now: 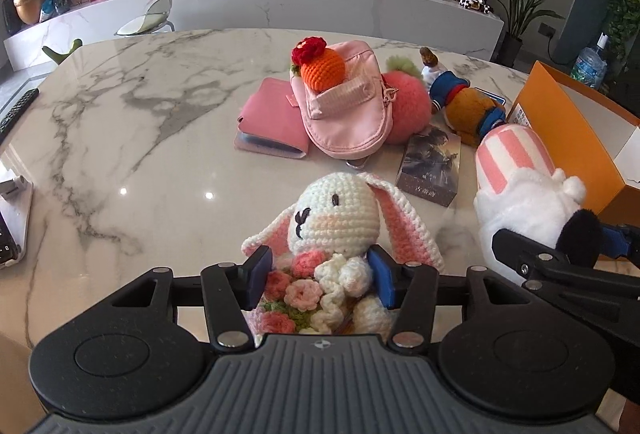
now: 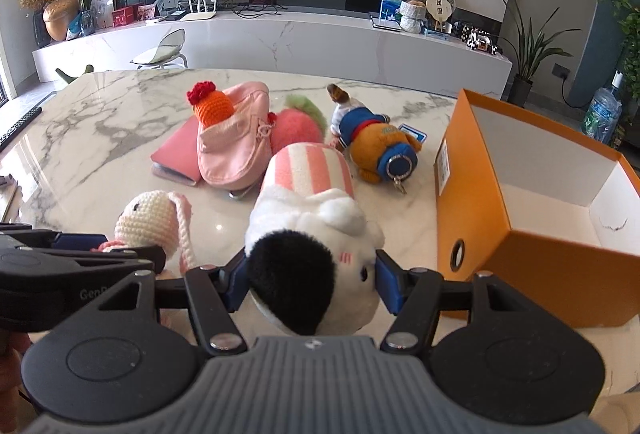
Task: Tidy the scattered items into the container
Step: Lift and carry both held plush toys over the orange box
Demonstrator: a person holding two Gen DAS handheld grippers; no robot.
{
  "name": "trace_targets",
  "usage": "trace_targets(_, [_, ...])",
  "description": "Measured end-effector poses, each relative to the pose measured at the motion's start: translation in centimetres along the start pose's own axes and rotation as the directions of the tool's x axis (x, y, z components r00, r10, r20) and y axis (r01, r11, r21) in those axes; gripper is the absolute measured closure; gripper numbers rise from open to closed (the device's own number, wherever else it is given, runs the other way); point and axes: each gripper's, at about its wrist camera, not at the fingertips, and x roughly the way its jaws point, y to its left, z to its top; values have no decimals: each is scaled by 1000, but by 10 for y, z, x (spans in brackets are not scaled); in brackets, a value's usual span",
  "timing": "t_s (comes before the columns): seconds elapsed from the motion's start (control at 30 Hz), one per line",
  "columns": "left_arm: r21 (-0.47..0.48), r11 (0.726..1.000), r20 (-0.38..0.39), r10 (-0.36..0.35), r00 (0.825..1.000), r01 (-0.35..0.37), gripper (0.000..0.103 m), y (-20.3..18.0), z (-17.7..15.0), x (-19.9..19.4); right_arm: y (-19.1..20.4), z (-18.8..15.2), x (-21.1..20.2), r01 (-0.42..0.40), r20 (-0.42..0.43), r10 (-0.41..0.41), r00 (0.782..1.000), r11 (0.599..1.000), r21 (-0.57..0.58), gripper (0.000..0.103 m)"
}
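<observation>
My left gripper (image 1: 320, 280) is shut on a crocheted white bunny (image 1: 336, 218) with pink ears and a flower bouquet; it also shows in the right wrist view (image 2: 150, 220). My right gripper (image 2: 308, 284) is shut on a white plush toy (image 2: 316, 234) with a black patch and a pink-striped body, also seen in the left wrist view (image 1: 524, 190). The open orange box (image 2: 532, 210) stands to the right, its inside white. Beyond lie a pink pouch (image 2: 236, 150) with a crocheted carrot (image 2: 212, 106), a pink wallet (image 2: 178, 158), a pink fluffy peach (image 2: 298, 128) and a brown plush in blue (image 2: 380, 142).
A dark card box (image 1: 432, 162) lies on the marble table (image 1: 140, 138) in front of the pouch. A keyboard (image 1: 16, 110) lies at the table's left edge. A white device (image 1: 12, 218) sits at the near left. A TV console runs behind.
</observation>
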Motion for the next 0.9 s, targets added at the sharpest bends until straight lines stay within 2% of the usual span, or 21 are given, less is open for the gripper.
trace_targets(0.07, [-13, 1000, -2, -1, 1000, 1, 38, 1, -2, -1, 0, -5, 0, 0, -9, 0, 1000, 1000, 1, 38])
trace_targets(0.2, [-39, 999, -16, -12, 1000, 12, 25, 3, -6, 0, -2, -13, 2, -2, -29, 3, 1000, 1000, 15, 38])
trace_targets(0.3, [-72, 997, -30, -31, 999, 29, 20, 5, -8, 3, -3, -16, 7, -7, -50, 8, 999, 1000, 26, 38])
trace_targets(0.5, [-96, 993, -69, -73, 995, 66, 20, 2, -10, 15, -4, -22, 14, -27, -76, 29, 997, 999, 35, 38])
trace_targets(0.9, [-72, 996, -54, -47, 997, 43, 29, -7, -7, 13, -7, -24, 23, -38, -70, 40, 997, 999, 28, 38])
